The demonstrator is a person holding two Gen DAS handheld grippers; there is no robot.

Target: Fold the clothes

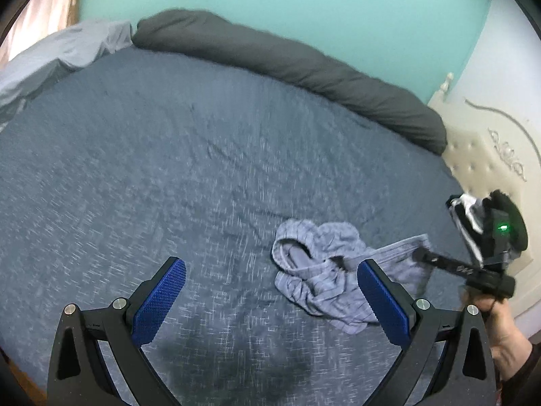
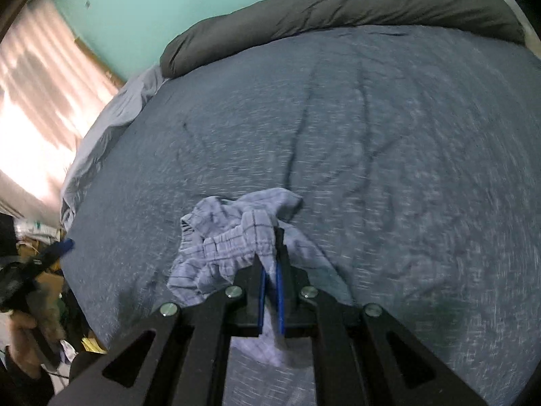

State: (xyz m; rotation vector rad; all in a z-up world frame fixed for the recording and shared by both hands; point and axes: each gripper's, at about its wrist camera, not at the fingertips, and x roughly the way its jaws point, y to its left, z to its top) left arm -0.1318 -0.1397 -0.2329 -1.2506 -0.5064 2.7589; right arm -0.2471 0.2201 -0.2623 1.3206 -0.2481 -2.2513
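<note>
The right gripper (image 2: pixel 272 272) is pinched tight on the crumpled shorts (image 2: pixel 230 243) lying near the bed's (image 1: pixel 169 169) front edge; the left gripper (image 1: pixel 270 304) hangs wide open beside them, holding nothing.

Black frames, blue pads, silver screws

Left gripper (image 1: pixel 270 301): matte black linkage arms with triangular cut-outs, round silver screws at the joints, blue pads with a fine grid texture. Right gripper (image 2: pixel 270 291): same black arms, same silver screws, thin blue pads seen edge-on. A green light glows on its body, and the right hand (image 1: pixel 497 318) is bare skin above a dark sleeve.
</note>
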